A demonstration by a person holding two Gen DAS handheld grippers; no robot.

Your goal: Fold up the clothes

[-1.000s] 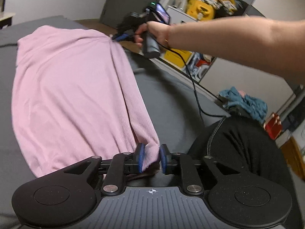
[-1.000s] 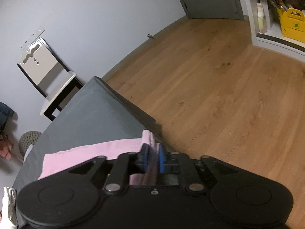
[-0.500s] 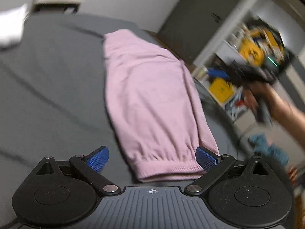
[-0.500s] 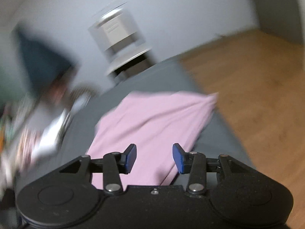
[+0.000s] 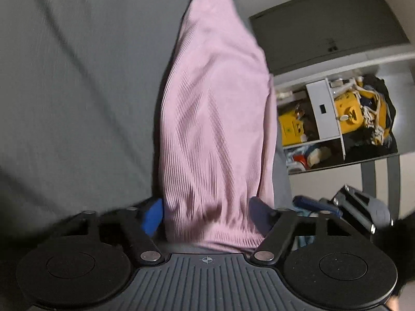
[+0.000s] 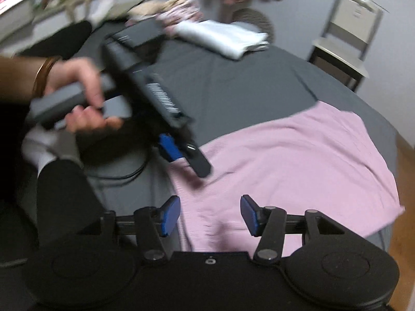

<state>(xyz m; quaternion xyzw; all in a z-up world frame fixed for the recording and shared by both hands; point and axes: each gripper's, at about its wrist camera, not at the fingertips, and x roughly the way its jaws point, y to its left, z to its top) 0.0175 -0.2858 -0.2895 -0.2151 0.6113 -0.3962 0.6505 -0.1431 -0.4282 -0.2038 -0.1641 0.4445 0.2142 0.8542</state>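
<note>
- Left wrist view: the left tongs (image 5: 206,213) stand released, their blue pads spread wide on either side of the gathered hem of a pink ribbed knit garment (image 5: 215,129).
- The garment lies as a long folded strip on the dark grey bed sheet (image 5: 77,90), running away from the camera toward the far edge of the bed.
- Whether the pads touch the cloth cannot be told; the frame is blurred.
- To the right stands a white open shelf unit (image 5: 324,108) holding yellow containers (image 5: 350,111) and mixed clutter, with a dark grey door (image 5: 329,23) beyond it.
- At the lower right edge part of the right tongs (image 5: 315,206) shows, just beside the left tool.
- Right wrist view: the right tongs (image 6: 210,215) are released too, pads apart above the near edge of the pink garment (image 6: 285,163), gripping nothing.
- The garment lies flat across the near right part of the bed (image 6: 246,77), close to its edge.
- A hand (image 6: 77,96) wearing a bracelet holds the left tool by its grey handle, and the left tongs (image 6: 181,150) point down at the garment's left end.
- A folded white cloth (image 6: 223,39) lies at the bed's far side, and a white chair with black legs (image 6: 347,33) stands by the wall.
</note>
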